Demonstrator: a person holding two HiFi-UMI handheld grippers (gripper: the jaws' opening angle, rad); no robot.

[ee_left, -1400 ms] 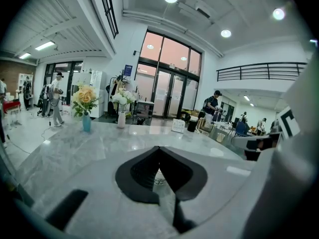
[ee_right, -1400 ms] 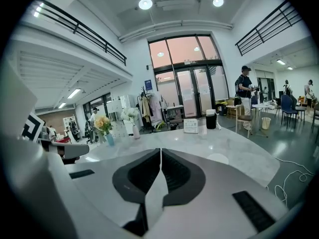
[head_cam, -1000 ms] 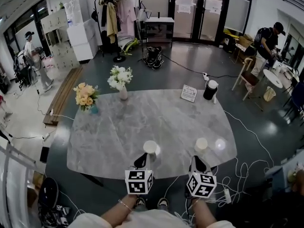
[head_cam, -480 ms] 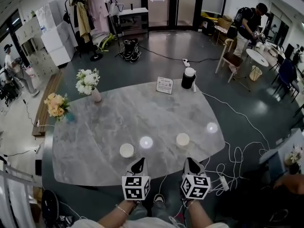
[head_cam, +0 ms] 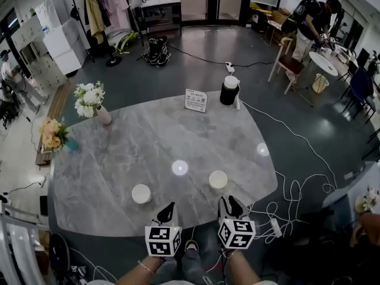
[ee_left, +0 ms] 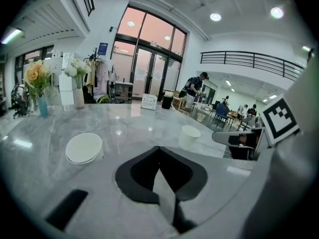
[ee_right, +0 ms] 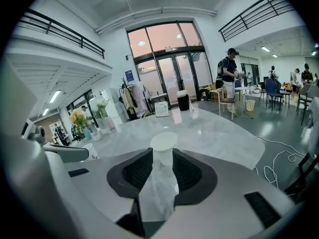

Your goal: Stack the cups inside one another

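Two white paper cups stand apart on the grey marble table. The left cup is tipped, its round face turned toward my left gripper. That gripper is shut and empty, and hangs right of this cup at the near edge. The right cup stands upright just beyond my right gripper. The right jaws are opening. The cup shows through the gap past the fingertips, and nothing is pressed between them.
At the table's far left stand two flower vases. A sign card and a black canister with a white lid stand at the far edge. Cables lie on the floor to the right. A person stands by chairs beyond.
The left cup, close in front of the left gripper's tips a second ago, now sits off to its left. Both grippers have sunk toward the near edge. The head view has swung.
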